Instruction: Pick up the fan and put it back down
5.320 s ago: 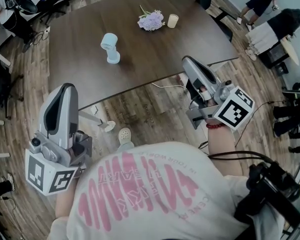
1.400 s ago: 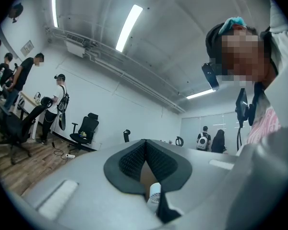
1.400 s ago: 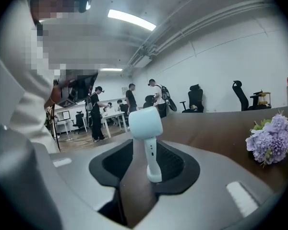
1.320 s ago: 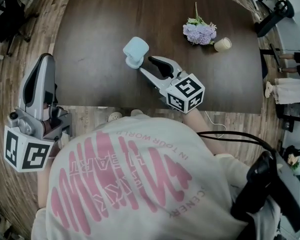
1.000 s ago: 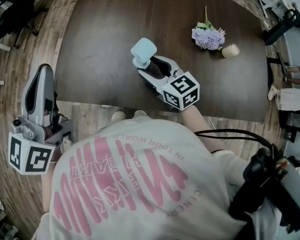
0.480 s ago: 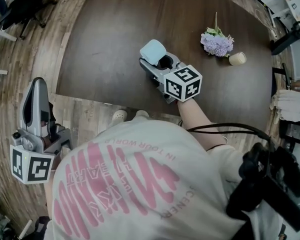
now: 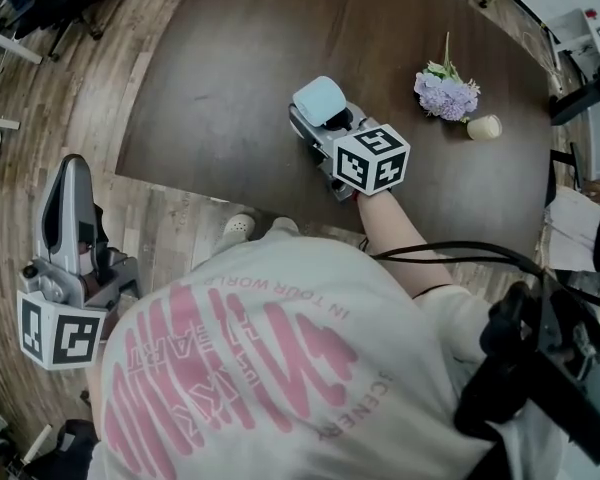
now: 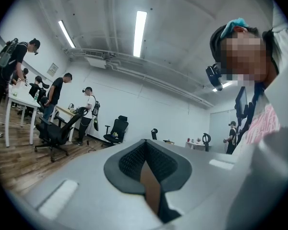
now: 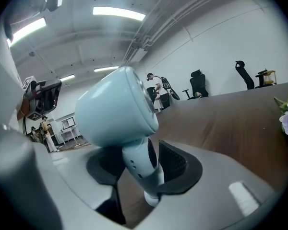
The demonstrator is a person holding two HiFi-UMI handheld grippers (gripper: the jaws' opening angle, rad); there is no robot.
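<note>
A small pale blue plastic fan [image 7: 318, 98] stands upright on the dark brown wooden tabletop [image 7: 220, 58], near its front edge. The right tongs [image 7: 322, 126] reach in level with it, and their jaws have just been closing around the fan's slim stem [image 9: 145, 169]. In the right gripper view the dark ribbed pads sit on either side of the stem and seem to press on it, though the contact on the left side is hard to make out. The fan's base appears to rest on the tabletop.

The left tongs [image 7: 72, 173] hang well apart from the tabletop, over the pale plank floor [image 7: 175, 218], with their jaws together and nothing between them.

Farther along the tabletop lie a bunch of lilac flowers with green stems [image 7: 447, 95] and, just beside it, a small cream cup [image 7: 484, 127].

The room is a white-walled office with long ceiling strip lights [image 8: 139, 27], black swivel chairs [image 8: 116, 128] and several people standing at desks [image 8: 57, 92] to the left.
</note>
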